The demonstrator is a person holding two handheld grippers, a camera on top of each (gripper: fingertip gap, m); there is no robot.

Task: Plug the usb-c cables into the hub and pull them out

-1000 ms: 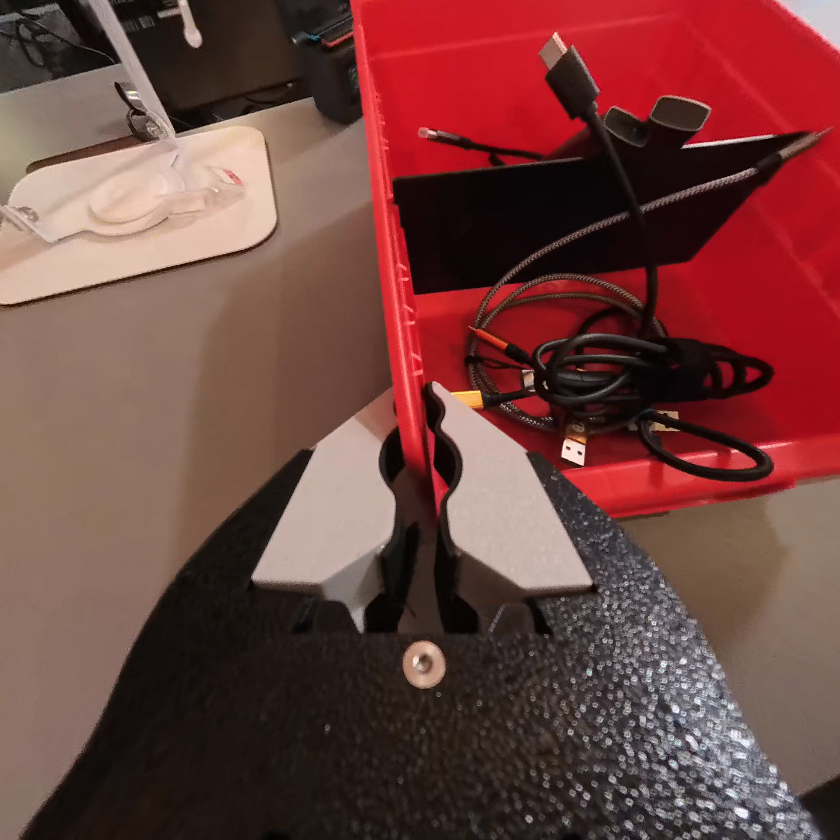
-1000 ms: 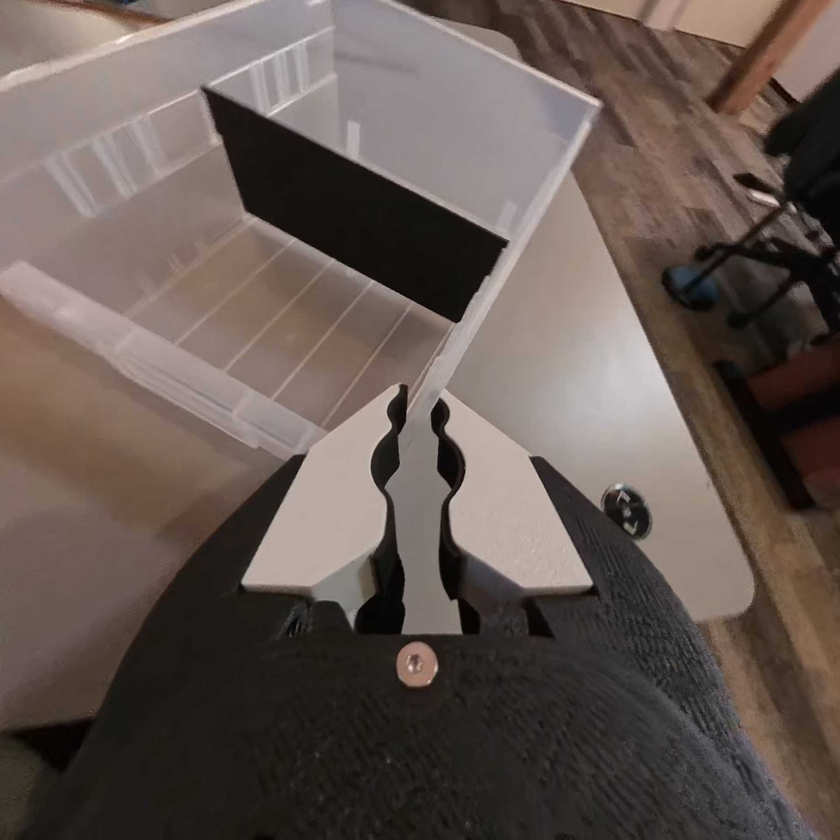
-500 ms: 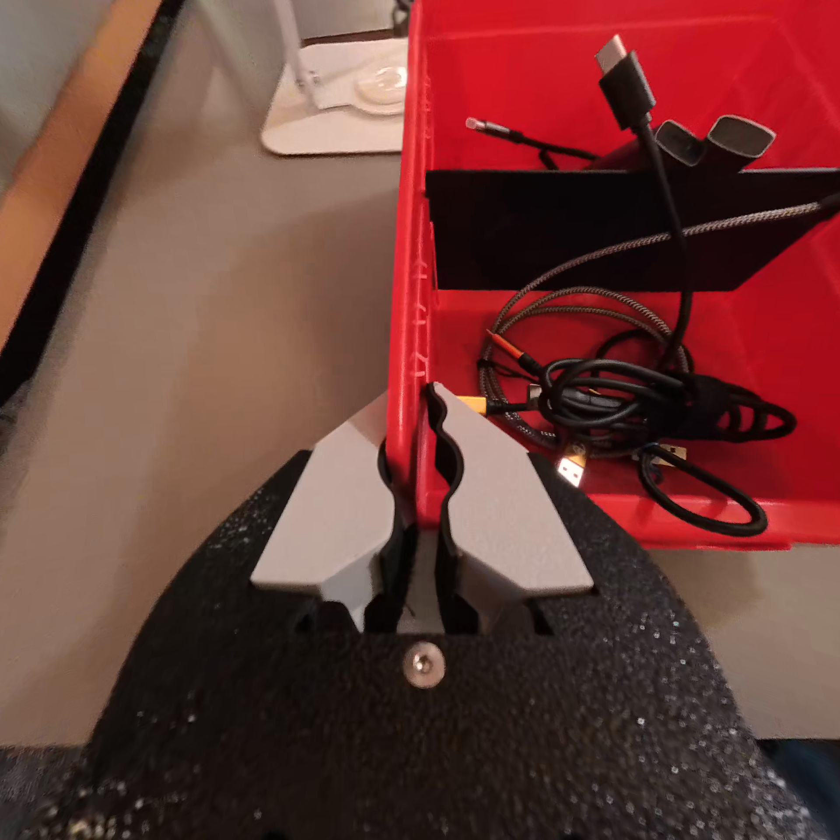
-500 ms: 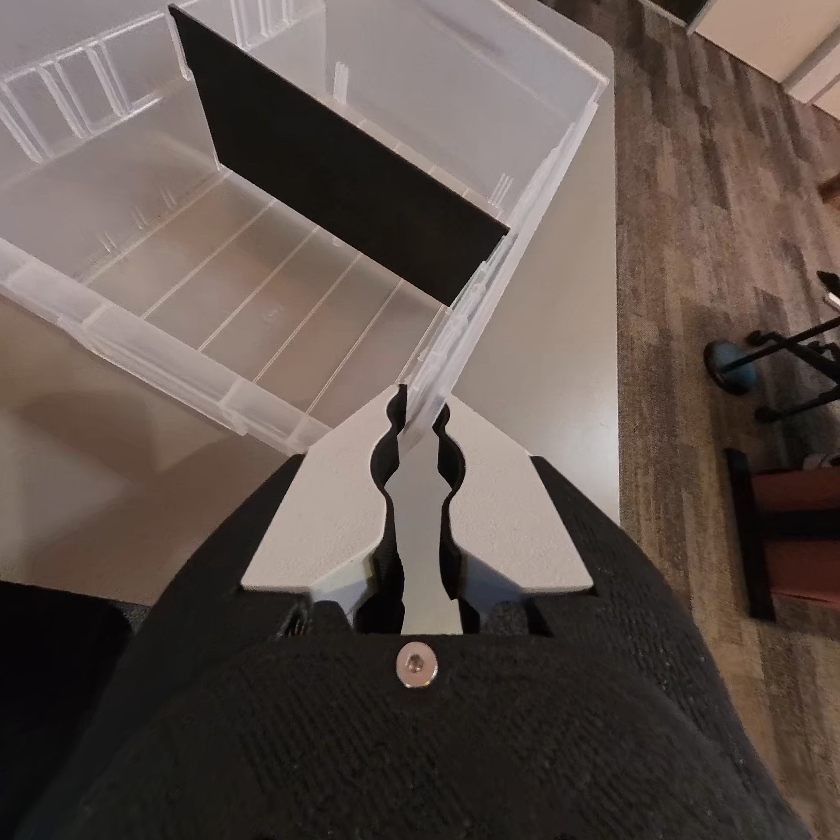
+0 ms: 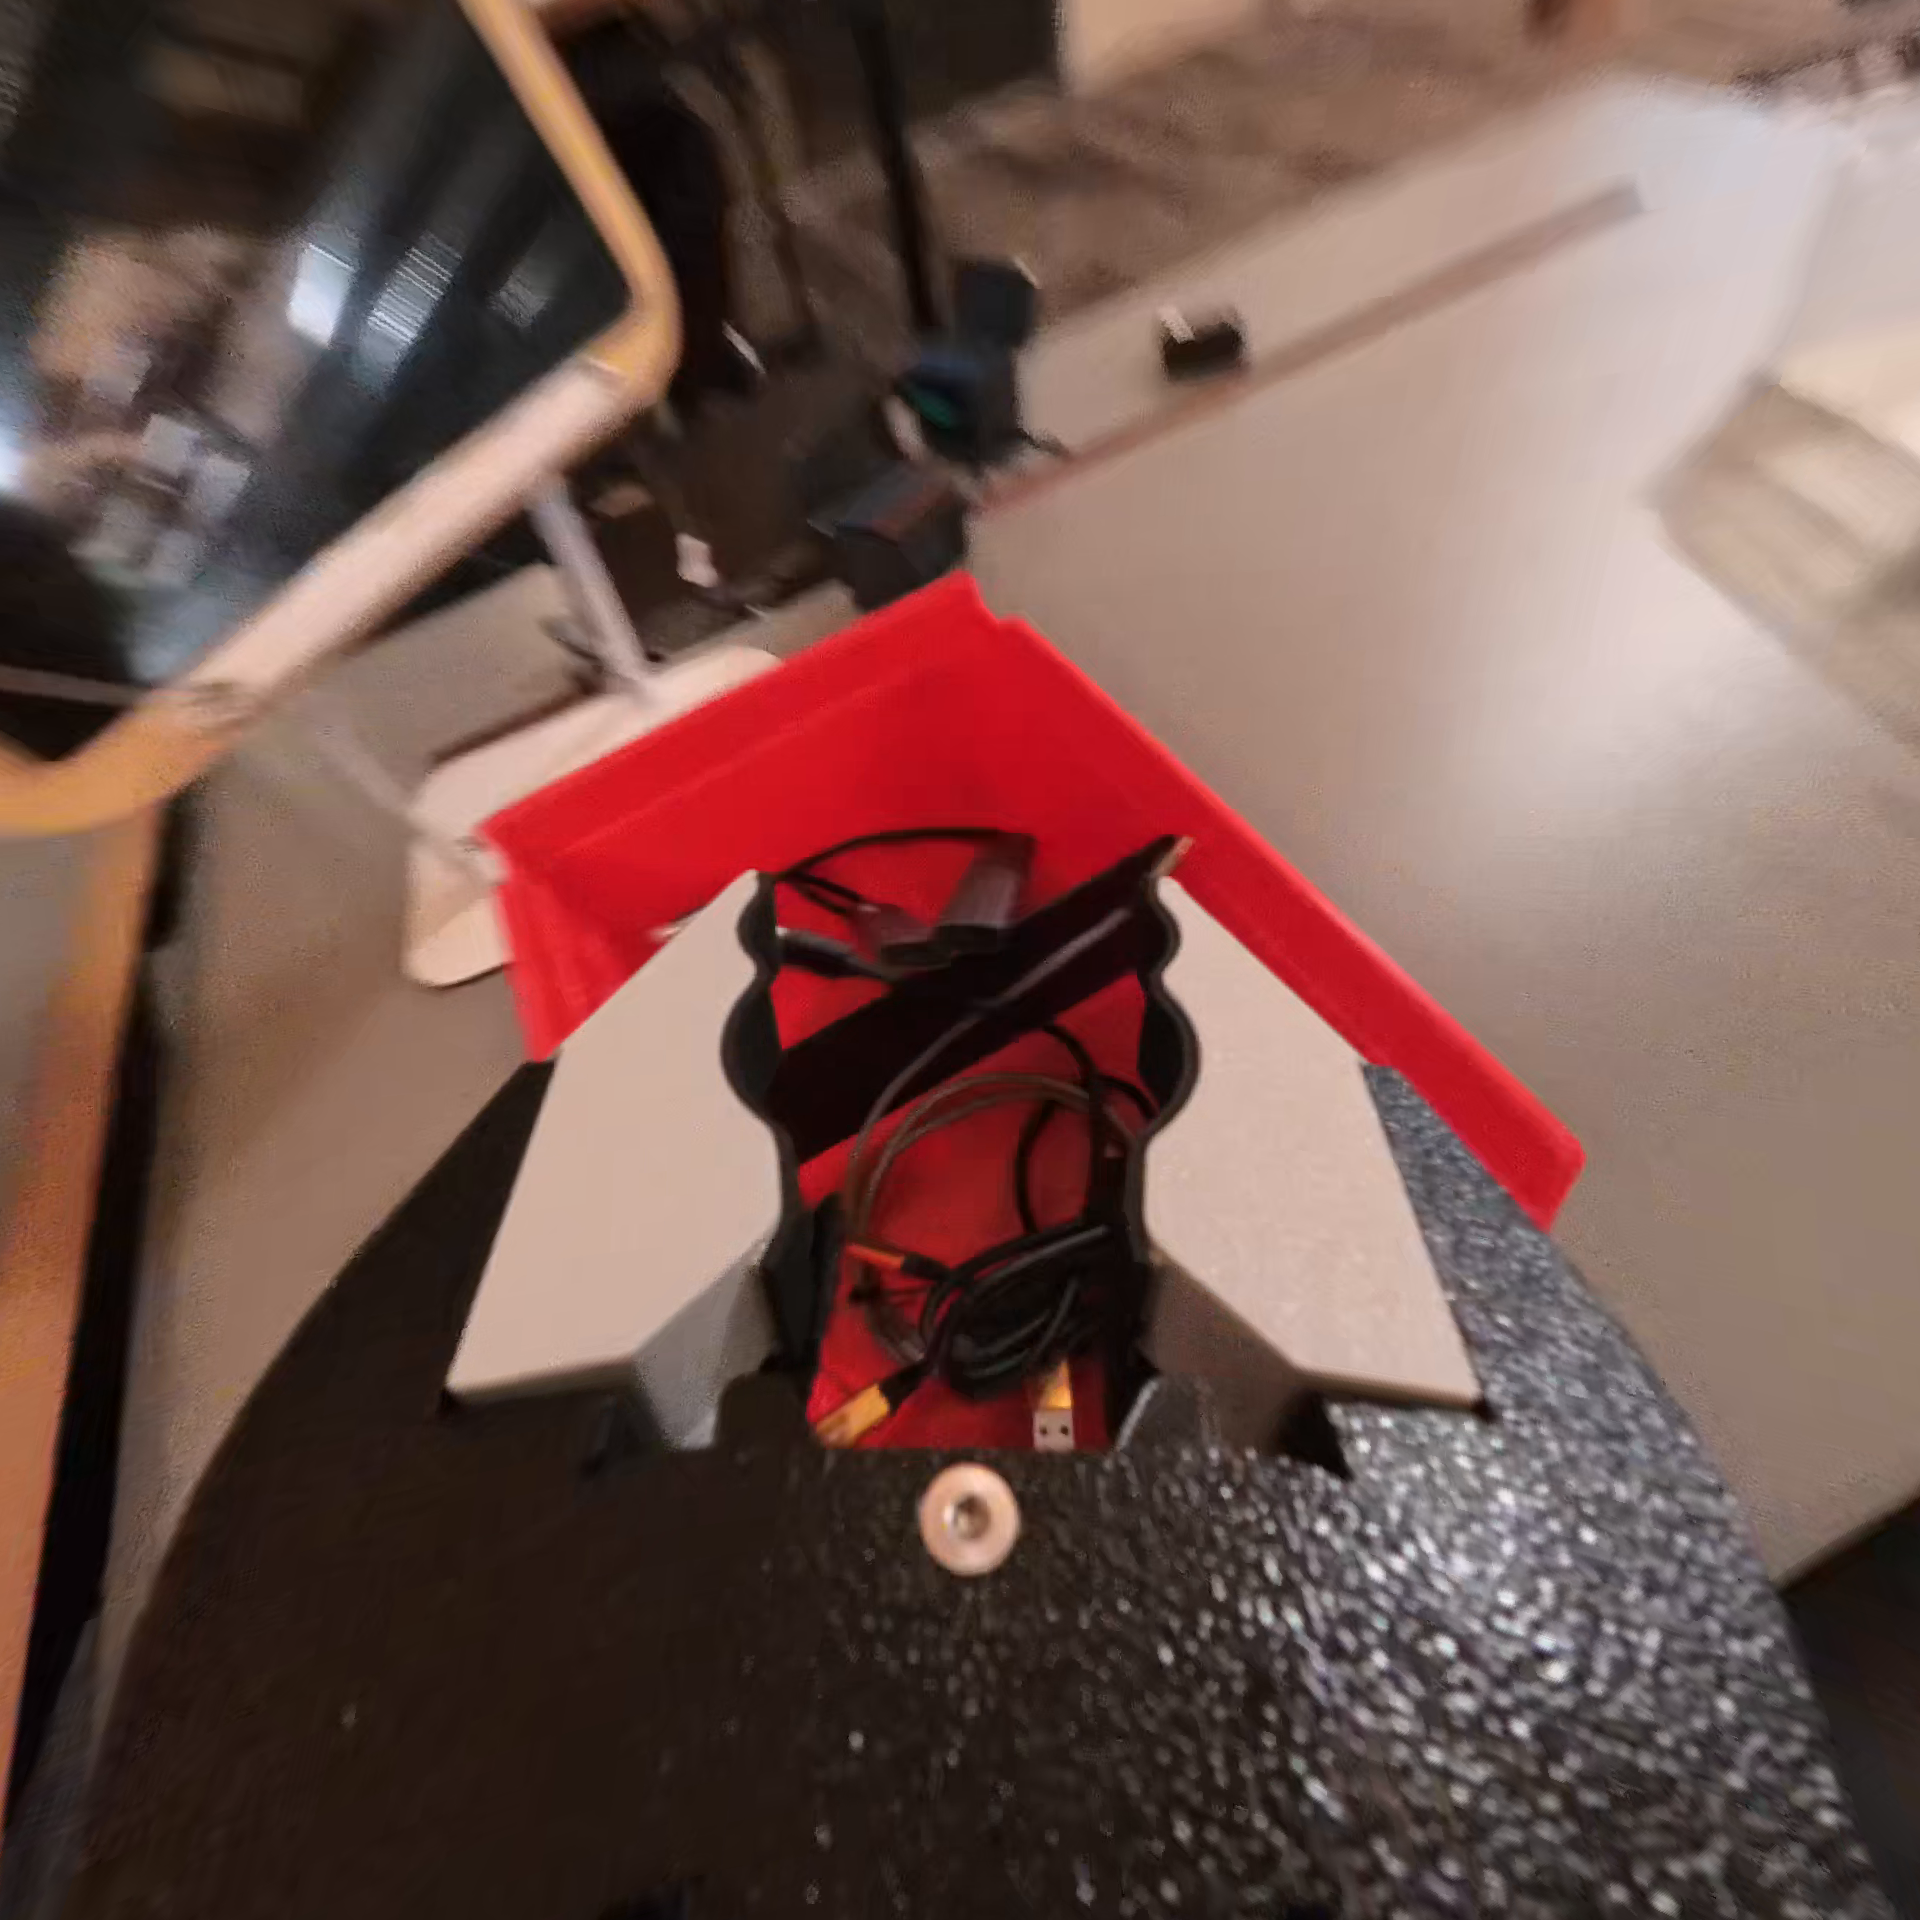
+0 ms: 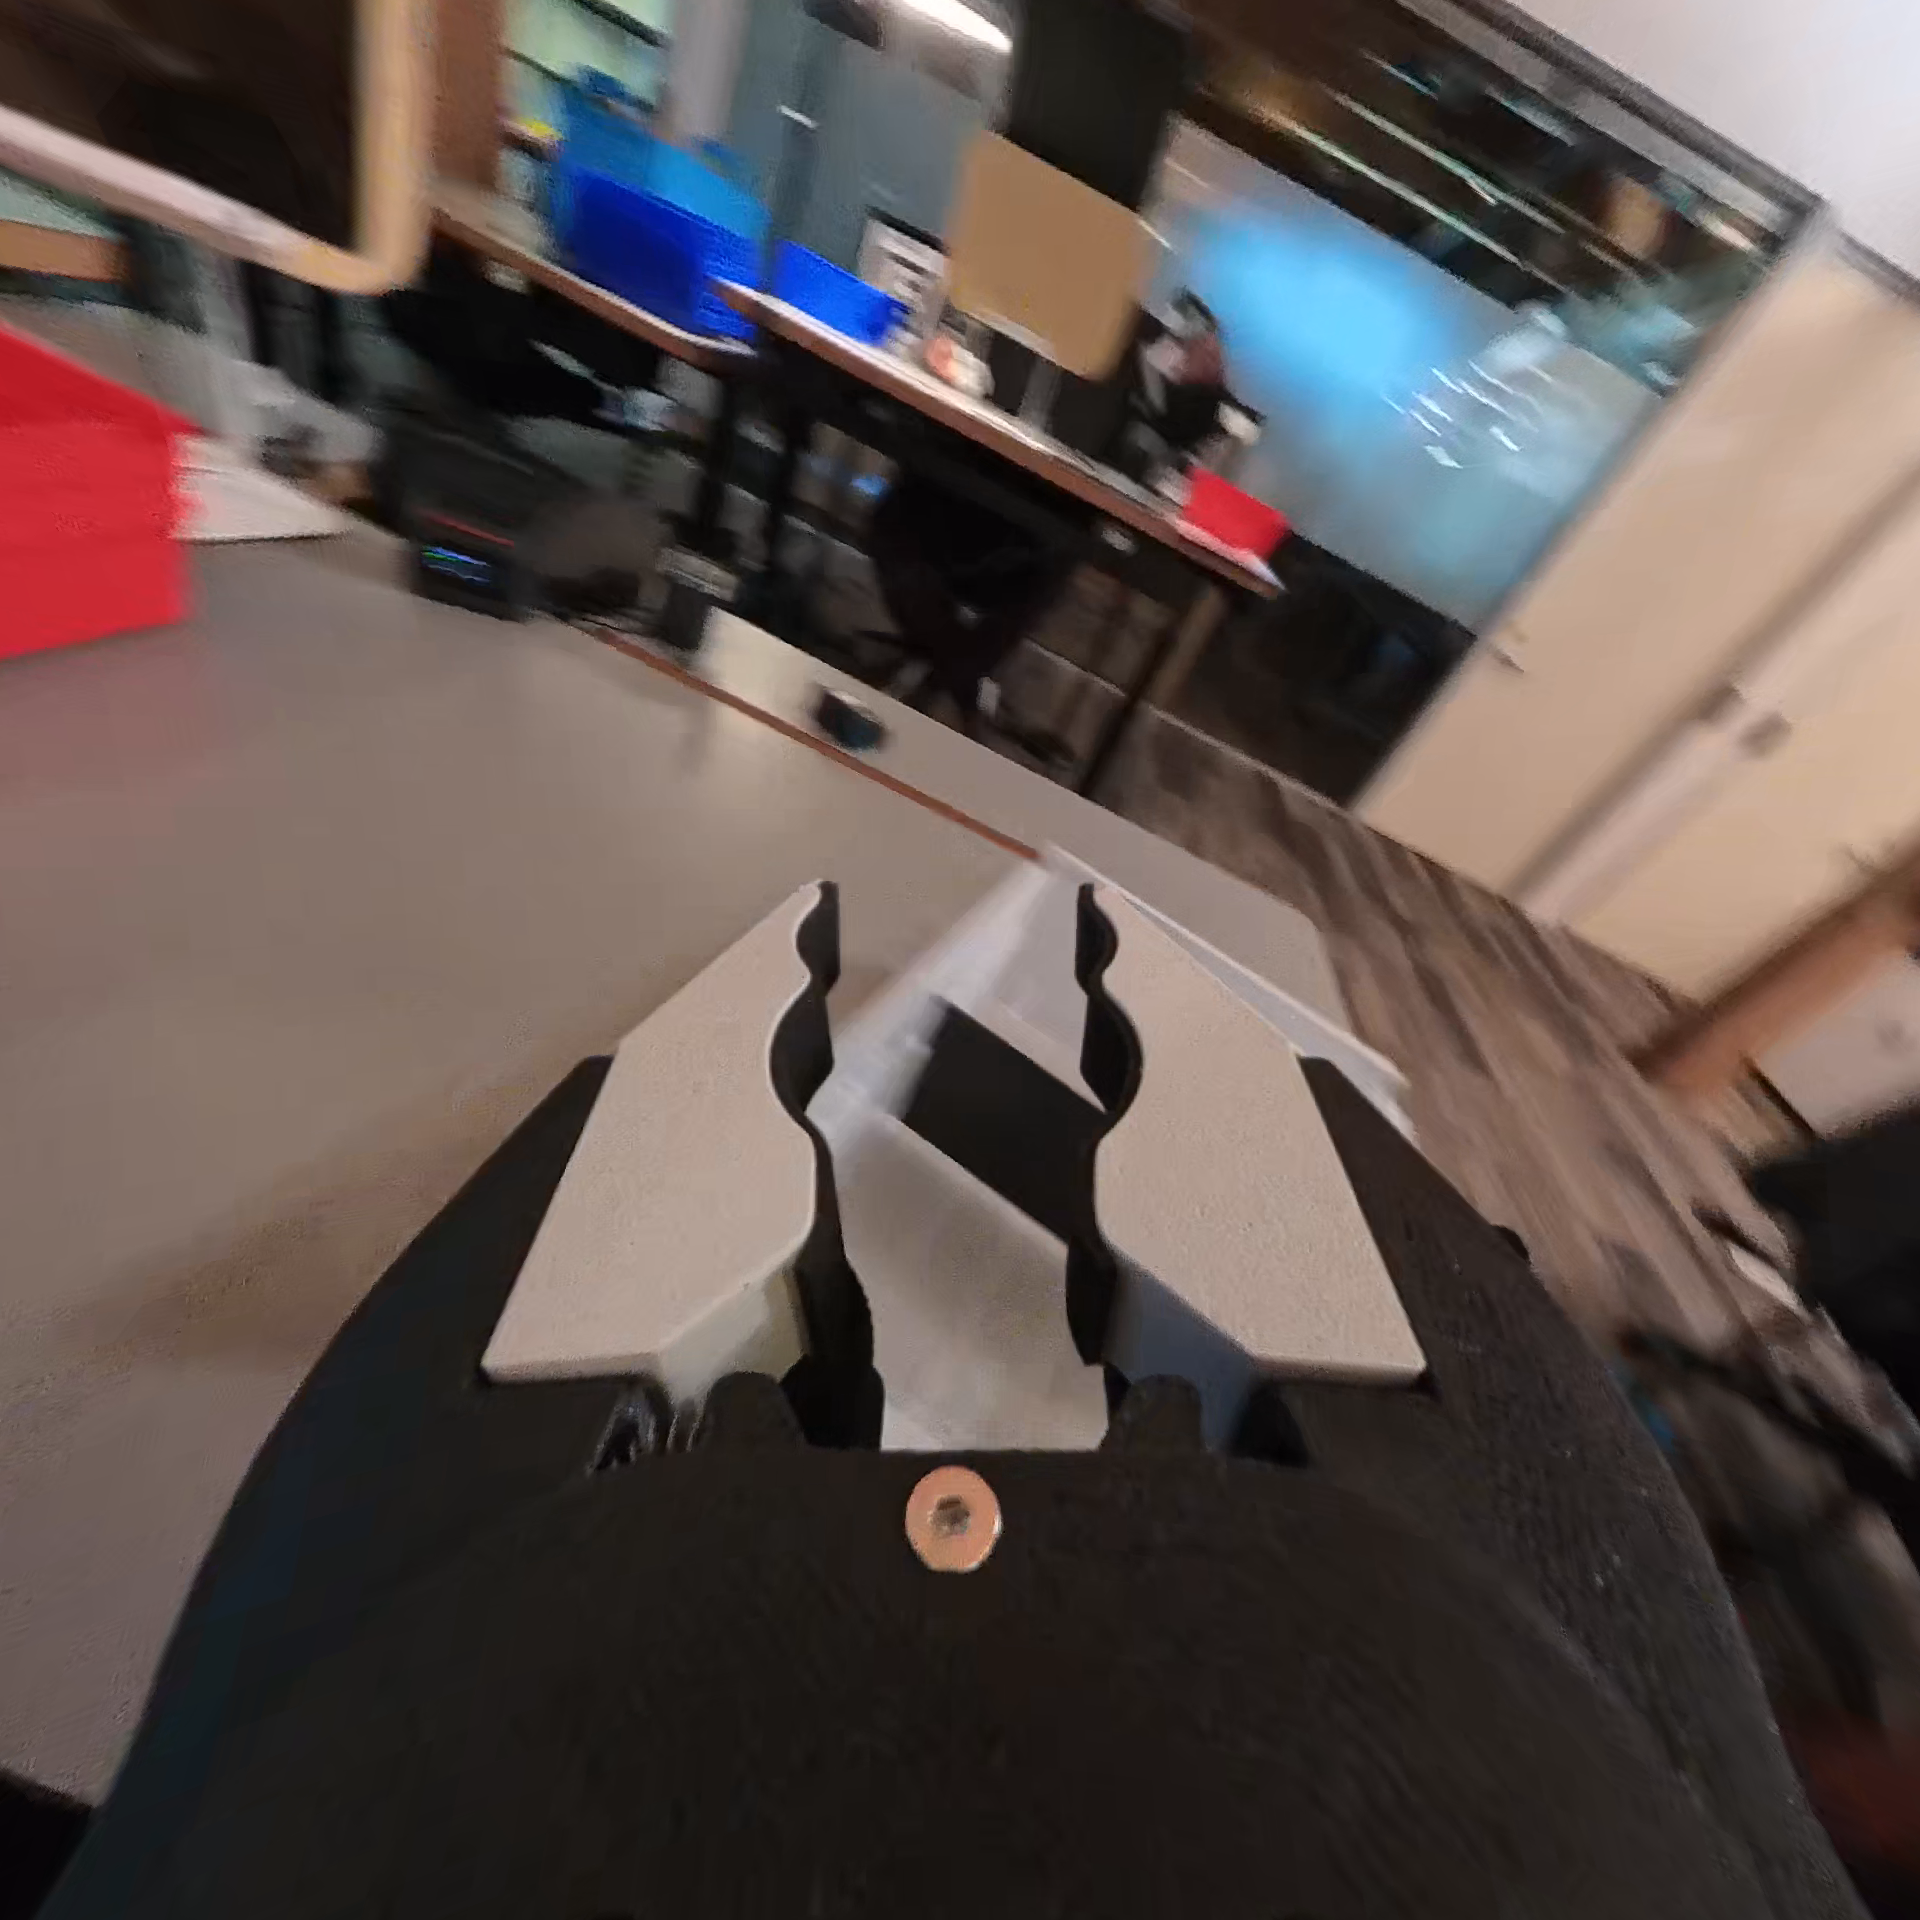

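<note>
In the left wrist view my left gripper (image 5: pixel 966 894) is open and empty, hovering over the red bin (image 5: pixel 1299 935) on the grey table. Between its fingers I see a tangle of black and braided cables (image 5: pixel 997 1299) in the near compartment, a black divider (image 5: pixel 935 1029), and a grey hub (image 5: pixel 977 914) behind it. In the right wrist view my right gripper (image 6: pixel 954 894) is open and empty above the clear bin (image 6: pixel 935 1195), which has a black divider (image 6: pixel 997 1101). The red bin (image 6: pixel 73 520) shows at the far left. Both views are blurred by motion.
A white flat lamp base (image 5: pixel 447 831) stands left of the red bin, and a wood-framed dark panel (image 5: pixel 312 364) rises at upper left. The clear bin (image 5: pixel 1818 520) is blurred at the right. A small dark object (image 6: pixel 847 717) lies near the table's far edge. My hands' fingertips stand some 50 cm from each other.
Both grippers were shut on bin walls, left on the red bin, right on the clear bin. Both have let go, opened and pulled up and back, and the views have swung.
</note>
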